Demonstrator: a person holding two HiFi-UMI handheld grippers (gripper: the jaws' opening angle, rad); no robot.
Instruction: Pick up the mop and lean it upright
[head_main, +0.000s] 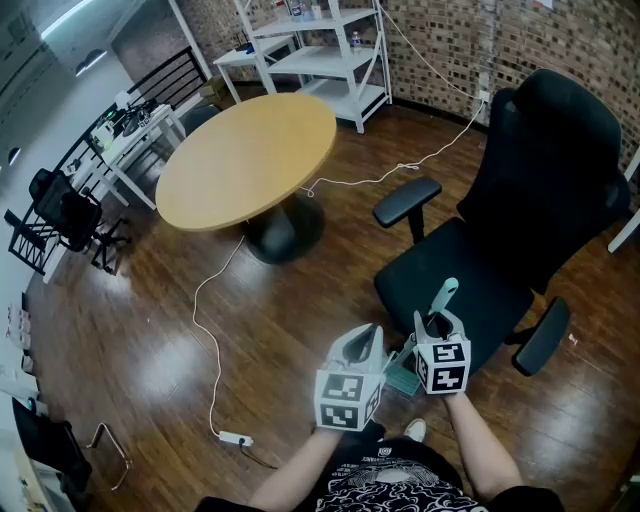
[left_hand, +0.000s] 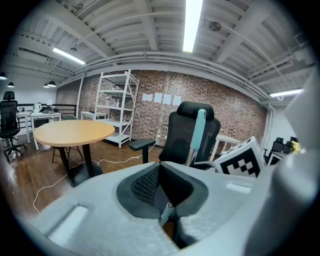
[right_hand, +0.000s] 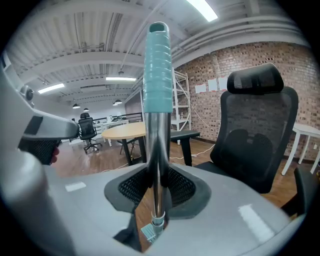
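Observation:
The mop stands upright: a shiny metal pole (right_hand: 156, 165) topped by a ribbed teal grip (right_hand: 157, 70). My right gripper (right_hand: 157, 195) is shut on the pole, and its pads press it from both sides. In the head view the teal grip (head_main: 446, 294) rises above the right gripper (head_main: 438, 322), just in front of the black office chair (head_main: 500, 250). A teal mop head (head_main: 402, 380) shows low between the two grippers. My left gripper (head_main: 366, 340) sits close to the left of the right one. Its jaws stand together with nothing between them, and the pole (left_hand: 193, 152) passes beyond them.
A round wooden table (head_main: 250, 150) on a black pedestal stands to the left. A white cable runs over the wooden floor to a power strip (head_main: 236, 438). White shelves (head_main: 330, 60) line the brick wall. Desks and another chair (head_main: 65, 215) are at far left.

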